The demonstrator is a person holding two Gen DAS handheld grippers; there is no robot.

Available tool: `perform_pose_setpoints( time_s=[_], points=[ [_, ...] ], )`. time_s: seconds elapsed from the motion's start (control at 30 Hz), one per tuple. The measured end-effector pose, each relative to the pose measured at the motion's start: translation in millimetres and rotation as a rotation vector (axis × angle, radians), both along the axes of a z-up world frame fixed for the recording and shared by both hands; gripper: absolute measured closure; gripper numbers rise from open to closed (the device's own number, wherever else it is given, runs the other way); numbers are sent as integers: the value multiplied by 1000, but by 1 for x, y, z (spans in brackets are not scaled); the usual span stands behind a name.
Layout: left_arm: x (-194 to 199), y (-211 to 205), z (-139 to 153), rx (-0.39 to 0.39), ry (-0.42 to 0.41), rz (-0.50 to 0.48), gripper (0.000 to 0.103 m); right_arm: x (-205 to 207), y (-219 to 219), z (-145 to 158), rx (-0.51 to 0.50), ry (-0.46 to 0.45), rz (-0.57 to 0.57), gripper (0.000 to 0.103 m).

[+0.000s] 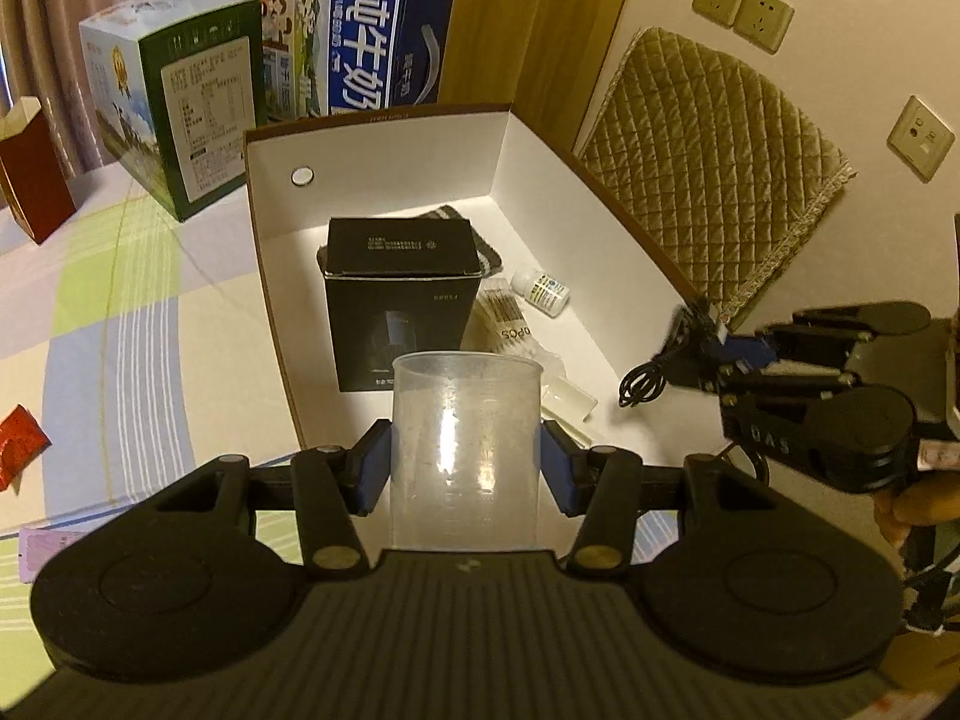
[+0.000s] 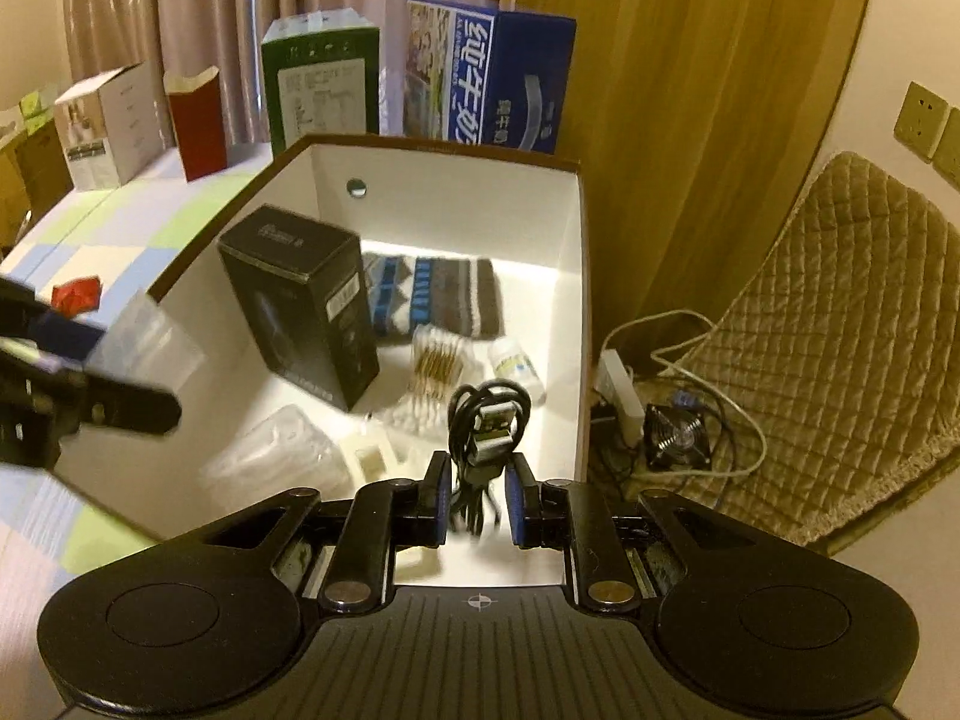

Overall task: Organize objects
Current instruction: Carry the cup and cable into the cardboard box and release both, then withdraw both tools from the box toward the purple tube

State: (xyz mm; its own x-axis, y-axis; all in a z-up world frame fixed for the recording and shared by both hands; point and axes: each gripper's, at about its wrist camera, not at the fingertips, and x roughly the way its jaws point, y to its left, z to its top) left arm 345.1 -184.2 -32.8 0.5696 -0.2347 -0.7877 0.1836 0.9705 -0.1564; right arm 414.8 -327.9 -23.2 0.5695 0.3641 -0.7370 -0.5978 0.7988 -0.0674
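Nearest the lens: left gripper [image 1: 465,456], blue pads pressed on both sides of a clear plastic cup [image 1: 465,444], upright, translucent, faintly marked, open at the top, bottom edge hidden behind the gripper body. Held just above the near edge of the white box [image 1: 384,138]. Right gripper [image 2: 478,489] pinched tight on a coiled black USB cable [image 2: 489,420] with a silver plug on top, hanging over the near right part of the same box; seen in the left view off to the right, blurred.

Beyond the cup, inside the box: one tall black carton [image 1: 402,300] standing upright, print too small to read; one striped knit cloth [image 2: 435,297] in grey, white and blue, mostly hidden behind the carton in the left view; one packet of cotton swabs [image 2: 438,363], count impossible to tell; one small white bottle [image 1: 540,291] lying on its side; one crumpled clear wrapper [image 2: 276,456] and one small white plastic piece [image 2: 369,456], both hard to make out.

Farther out, past the box on the checked cloth [image 1: 120,312]: one green-and-white carton [image 1: 180,96], one blue milk carton [image 1: 348,36], one dark red open box [image 2: 195,120], one white carton [image 2: 108,126] seen only from the right. One red wrapper [image 1: 15,444], cut off at the left edge. To the right, one quilted cushion [image 1: 714,162] and three wall sockets.
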Motion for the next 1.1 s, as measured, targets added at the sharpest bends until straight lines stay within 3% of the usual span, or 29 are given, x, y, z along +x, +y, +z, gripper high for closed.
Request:
perform_pose_setpoints(
  time_s=[0.53,0.6,0.67,0.87,1.1],
  points=[
    [19,-13,-19,2,57,-9,56,-1,-16,4,99,73,0,84],
    [20,-14,-21,0,67,-13,56,-1,-17,4,102,75,-3,76],
    [22,-15,-22,-6,76,-7,55,-2,-18,5,108,69,-8,61],
    [23,-14,-22,0,72,-5,43,-3,-17,7,113,69,5,47],
    [22,-6,-19,9,70,16,37,-6,-15,7,119,81,16,32]
  ],
)
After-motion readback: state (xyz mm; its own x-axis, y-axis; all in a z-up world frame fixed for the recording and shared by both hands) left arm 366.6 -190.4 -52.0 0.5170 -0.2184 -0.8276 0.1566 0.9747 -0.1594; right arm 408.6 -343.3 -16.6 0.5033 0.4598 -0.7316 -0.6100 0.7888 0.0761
